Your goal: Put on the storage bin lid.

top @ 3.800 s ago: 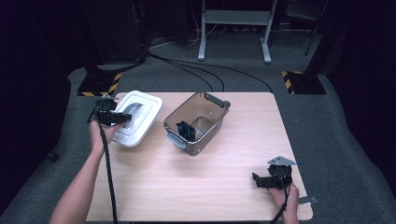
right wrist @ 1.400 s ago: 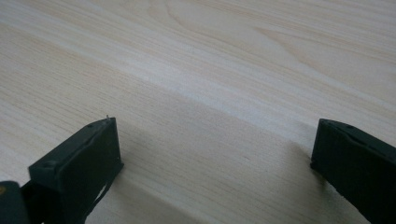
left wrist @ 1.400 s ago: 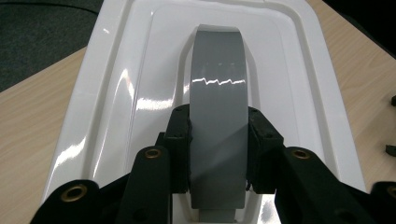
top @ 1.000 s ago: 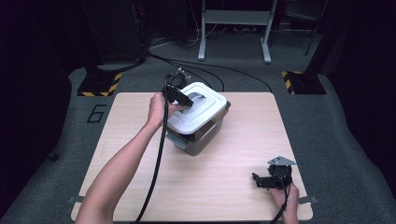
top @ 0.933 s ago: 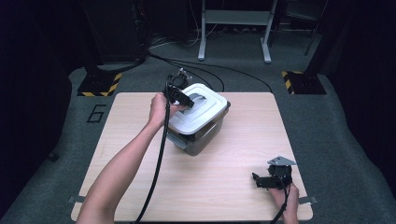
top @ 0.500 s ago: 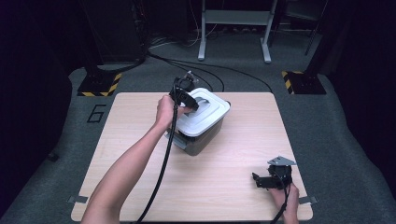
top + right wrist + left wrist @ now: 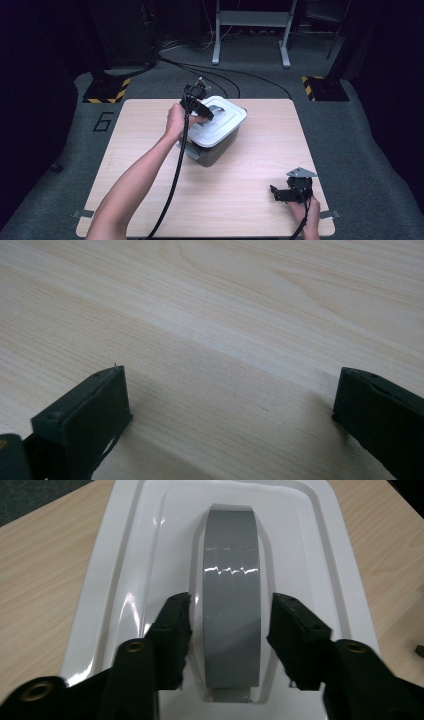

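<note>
A white lid (image 7: 222, 125) with a grey handle (image 7: 231, 590) lies on top of a dark bin (image 7: 212, 152) at the middle of the wooden table (image 7: 250, 200). My left gripper (image 7: 202, 110) hovers over the lid's back left part. In the left gripper view its jaws have just been opening, and the left gripper (image 7: 230, 630) now straddles the handle with a gap on each side. The white lid (image 7: 150, 555) lies flat beneath it. My right gripper (image 7: 274, 192) rests low at the front right, and in its own view the right gripper (image 7: 227, 405) stands open over bare wood.
Bare table top (image 7: 225, 315) surrounds the bin on all sides. Cables (image 7: 210, 75) and a metal stand (image 7: 250, 30) lie on the grey floor beyond the far edge. Striped floor markers (image 7: 107, 92) sit at the back corners.
The left hand carried the white lid from the table's left onto the bin and shifted slightly right over the last second. The right gripper has stayed put.
</note>
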Motion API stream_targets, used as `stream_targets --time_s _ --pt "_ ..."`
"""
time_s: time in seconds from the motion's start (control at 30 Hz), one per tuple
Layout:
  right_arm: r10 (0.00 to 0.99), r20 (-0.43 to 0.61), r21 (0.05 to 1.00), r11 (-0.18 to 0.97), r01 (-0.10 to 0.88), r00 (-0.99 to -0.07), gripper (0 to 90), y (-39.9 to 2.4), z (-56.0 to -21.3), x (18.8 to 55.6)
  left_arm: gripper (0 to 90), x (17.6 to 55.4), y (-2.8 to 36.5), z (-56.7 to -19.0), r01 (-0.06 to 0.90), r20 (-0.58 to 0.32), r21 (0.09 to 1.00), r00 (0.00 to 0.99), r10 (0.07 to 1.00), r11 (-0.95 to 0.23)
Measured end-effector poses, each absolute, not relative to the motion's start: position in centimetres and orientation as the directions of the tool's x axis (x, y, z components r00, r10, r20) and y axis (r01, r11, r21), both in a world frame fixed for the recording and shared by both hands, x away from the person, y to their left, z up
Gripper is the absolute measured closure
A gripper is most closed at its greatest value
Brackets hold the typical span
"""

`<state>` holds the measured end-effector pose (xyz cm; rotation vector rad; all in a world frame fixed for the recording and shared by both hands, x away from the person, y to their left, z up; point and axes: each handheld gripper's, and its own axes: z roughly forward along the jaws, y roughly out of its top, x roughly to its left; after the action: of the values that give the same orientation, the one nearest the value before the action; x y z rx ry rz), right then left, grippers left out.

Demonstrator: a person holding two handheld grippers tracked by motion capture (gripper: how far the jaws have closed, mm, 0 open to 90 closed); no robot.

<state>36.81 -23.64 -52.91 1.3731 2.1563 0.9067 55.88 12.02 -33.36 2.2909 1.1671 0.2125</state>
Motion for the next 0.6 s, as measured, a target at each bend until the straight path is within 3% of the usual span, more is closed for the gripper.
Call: stream_targets --time_s 0.37,0.6 --pt "0.907 -0.008 0.718 0.297 0.629 -0.420 0.5 -23.6 -52.9 36.8 19.0 53.9 13.4 -32.9 0.626 -0.053 0.584 0.664 0.746 -0.516" --pt "0.907 -0.008 0.718 0.298 0.629 -0.420 0.5 -23.6 -52.9 36.8 13.0 52.1 15.0 -32.4 0.586 -0.040 0.629 0.681 0.731 -0.511"
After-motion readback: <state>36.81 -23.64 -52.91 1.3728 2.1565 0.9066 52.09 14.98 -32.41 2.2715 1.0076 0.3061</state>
